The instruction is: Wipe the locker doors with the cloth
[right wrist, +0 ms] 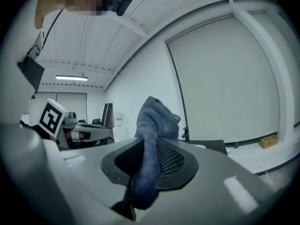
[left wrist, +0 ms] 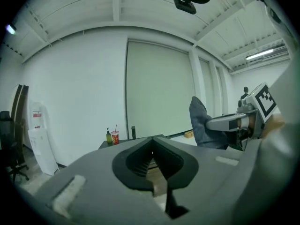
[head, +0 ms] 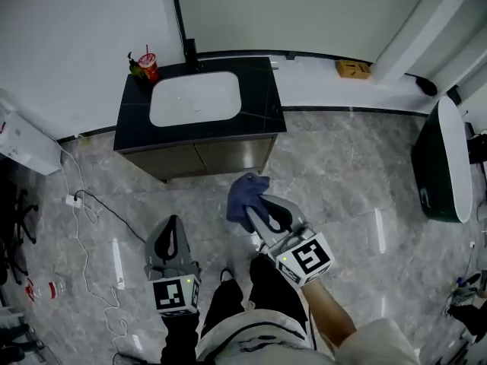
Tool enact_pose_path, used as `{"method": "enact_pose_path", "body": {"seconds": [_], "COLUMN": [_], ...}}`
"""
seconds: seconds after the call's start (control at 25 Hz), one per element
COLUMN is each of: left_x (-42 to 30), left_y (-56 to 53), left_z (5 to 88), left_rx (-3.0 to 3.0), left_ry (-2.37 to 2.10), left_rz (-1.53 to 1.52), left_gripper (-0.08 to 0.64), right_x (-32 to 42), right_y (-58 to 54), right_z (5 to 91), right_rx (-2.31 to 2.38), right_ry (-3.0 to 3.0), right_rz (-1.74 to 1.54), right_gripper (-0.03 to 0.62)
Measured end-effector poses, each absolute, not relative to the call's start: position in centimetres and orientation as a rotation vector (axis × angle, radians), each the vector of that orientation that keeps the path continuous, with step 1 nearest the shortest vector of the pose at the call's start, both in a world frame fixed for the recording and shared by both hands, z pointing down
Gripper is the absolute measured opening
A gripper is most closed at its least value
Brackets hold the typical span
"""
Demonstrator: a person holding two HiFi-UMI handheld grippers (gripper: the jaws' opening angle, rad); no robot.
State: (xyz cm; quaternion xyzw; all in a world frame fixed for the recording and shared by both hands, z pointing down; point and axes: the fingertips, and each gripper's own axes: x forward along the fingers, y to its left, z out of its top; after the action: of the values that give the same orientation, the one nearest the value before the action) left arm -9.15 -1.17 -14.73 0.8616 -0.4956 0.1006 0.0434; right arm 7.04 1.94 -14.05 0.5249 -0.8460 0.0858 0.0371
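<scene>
Cloth (right wrist: 157, 121) half-hidden in right tool (right wrist: 149, 158)

I see a staged washroom in a bare hall, sink cabinet (head: 259, 97) at the wall, loose cable (head: 119, 217) and office chair (left wrist: 8, 149) left of it.

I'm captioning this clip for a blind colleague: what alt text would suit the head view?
Seen from above, the right tongs grip a blue cloth over a grey marble floor, in front of a black vanity with a white sink. The left tongs hang beside them, shut and empty; a red cup stands on the vanity's back corner.
</scene>
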Motion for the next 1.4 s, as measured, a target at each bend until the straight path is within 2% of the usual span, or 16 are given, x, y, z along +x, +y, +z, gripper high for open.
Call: {"method": "enact_pose_path", "body": {"seconds": [0.28, 0.52, 1.4], "left_x": [-9.6, -7.8, -3.8], "left_y": [2.5, 5.8, 9.4], "left_z": [-20.1, -23.3, -23.7], "left_rx": [2.746, 2.783, 2.822], "left_ry": [-1.398, -1.41, -1.382], "left_rz": [0.273, 0.244, 0.285], "left_gripper": [0.002, 0.002, 0.002], "right_x": [5.7, 8.0, 11.0], "right_y": [7.6, 11.4, 13.5], "right_z": [-19.3, -23.2, -24.8], "right_rx": [1.824, 1.913, 1.949], "right_ry": [-2.556, -2.543, -2.544], "right_rz": [0.317, 0.261, 0.217], "right_gripper": [0.081, 0.08, 0.072]}}
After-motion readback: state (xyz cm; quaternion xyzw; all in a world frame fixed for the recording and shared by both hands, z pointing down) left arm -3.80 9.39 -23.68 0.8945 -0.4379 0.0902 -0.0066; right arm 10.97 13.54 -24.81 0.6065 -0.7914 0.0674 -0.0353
